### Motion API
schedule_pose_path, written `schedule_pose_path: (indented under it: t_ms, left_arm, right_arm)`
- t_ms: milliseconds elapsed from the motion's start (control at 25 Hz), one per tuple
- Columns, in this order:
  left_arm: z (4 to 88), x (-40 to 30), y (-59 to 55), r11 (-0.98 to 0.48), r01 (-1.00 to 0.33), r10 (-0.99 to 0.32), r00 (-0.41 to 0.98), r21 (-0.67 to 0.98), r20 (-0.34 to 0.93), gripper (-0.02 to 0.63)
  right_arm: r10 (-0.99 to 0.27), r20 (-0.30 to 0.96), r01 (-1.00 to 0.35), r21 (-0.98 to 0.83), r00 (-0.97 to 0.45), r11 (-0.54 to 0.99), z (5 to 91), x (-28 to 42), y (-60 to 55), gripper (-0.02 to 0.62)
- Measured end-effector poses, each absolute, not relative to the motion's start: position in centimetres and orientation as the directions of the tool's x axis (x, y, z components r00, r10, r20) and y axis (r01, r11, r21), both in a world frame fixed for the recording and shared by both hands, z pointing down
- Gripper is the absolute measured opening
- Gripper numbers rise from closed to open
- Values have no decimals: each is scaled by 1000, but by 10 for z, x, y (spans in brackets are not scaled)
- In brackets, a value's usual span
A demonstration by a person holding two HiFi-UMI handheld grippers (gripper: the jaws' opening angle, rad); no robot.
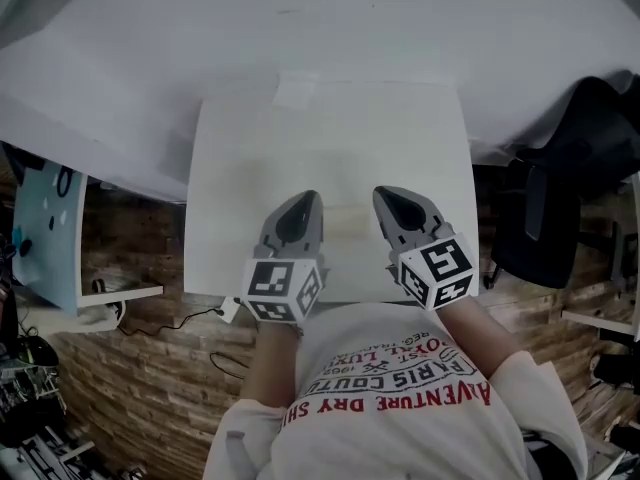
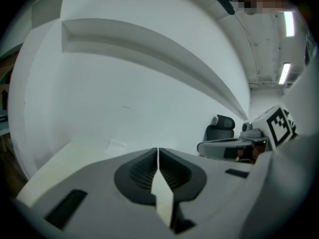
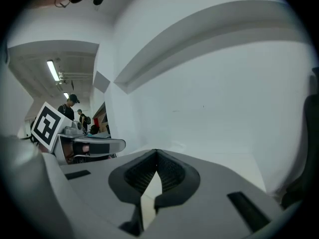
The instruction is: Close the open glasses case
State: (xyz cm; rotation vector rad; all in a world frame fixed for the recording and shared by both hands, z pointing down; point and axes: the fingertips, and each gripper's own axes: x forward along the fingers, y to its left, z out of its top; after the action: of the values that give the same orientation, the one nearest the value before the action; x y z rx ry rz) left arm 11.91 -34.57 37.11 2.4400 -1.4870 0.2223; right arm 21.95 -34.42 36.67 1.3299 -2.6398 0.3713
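The left gripper's (image 2: 157, 152) jaws are pressed together at the tips with nothing between them. The right gripper's (image 3: 156, 153) jaws meet in the same way and are also empty. Both hang side by side over the near edge of the white worktop (image 1: 230, 168), pointing toward its far edge.

No glasses case can be made out with any certainty. Only a faint cream patch (image 1: 348, 220) lies on the worktop between the two grippers. It is too washed out to tell whether it is the case or a mark on the surface. A small pale slip (image 1: 296, 90) sits at the far edge.

If that patch is the case, the main risk is probably that shut jaws coming down onto a pale thing on a pale surface nudge it toward the near edge. They could also press on the wrong half, since the lid and hinge cannot be read.

Both gripper views look over the worktop at a white wall and show nothing on the surface. A dark chair (image 1: 550, 218) stands beyond the right edge.
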Motion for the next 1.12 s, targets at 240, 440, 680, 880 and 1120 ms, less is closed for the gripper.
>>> schedule_pose_path:
  t_ms: [240, 440, 680, 880, 1120]
  left_arm:
    - [336, 120, -340, -439, -891, -867, 455, 119, 204, 12]
    - [327, 129, -337, -452, -886, -866, 464, 106, 185, 12]
    - [326, 141, -335, -465, -880, -860, 475, 96, 188, 12]
    - [328, 148, -336, -472, -877, -855, 481, 90, 194, 13]
    - [325, 158, -336, -488, -868, -847, 495, 87, 194, 12]
  right_arm:
    - [-801, 157, -816, -95, -578, 570, 332, 230, -344, 11]
    - [-799, 126, -809, -75, -588, 583, 324, 233, -339, 11]
    - [-802, 140, -814, -70, -581, 577, 327, 241, -337, 11]
    - [-809, 144, -821, -67, -570, 567, 328, 247, -336, 11]
    - [-814, 155, -829, -88, -559, 552, 332, 256, -337, 11]
